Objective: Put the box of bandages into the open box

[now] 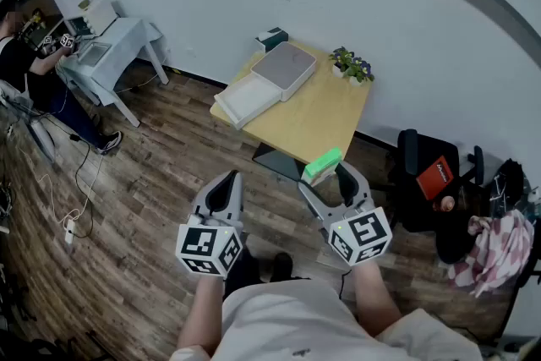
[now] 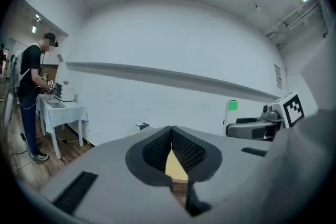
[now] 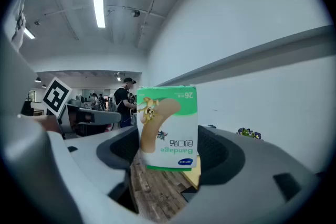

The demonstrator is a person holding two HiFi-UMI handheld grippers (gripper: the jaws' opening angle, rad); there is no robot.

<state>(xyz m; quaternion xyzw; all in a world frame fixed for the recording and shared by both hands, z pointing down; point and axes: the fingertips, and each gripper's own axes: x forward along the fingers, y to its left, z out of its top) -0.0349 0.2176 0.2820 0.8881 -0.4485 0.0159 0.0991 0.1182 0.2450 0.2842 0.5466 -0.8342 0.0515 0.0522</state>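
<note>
A green and white box of bandages (image 3: 168, 126) stands upside down between the jaws of my right gripper (image 3: 171, 150), which is shut on it. In the head view this box of bandages (image 1: 322, 164) hangs over the wooden floor, just before the near edge of the table (image 1: 325, 118). The open box (image 1: 285, 68) is white with a grey inside, and its lid (image 1: 246, 101) lies flat beside it on the table's far left. My left gripper (image 1: 226, 184) is level beside the right one, shut and holding nothing; its pads (image 2: 171, 131) meet at the tips.
A small teal box (image 1: 272, 37) and a potted plant (image 1: 352, 64) stand at the table's back edge. A black chair with a red item (image 1: 433, 177) is on the right. A person works at a white table (image 1: 114, 46) far left, and cables (image 1: 72, 207) trail over the floor.
</note>
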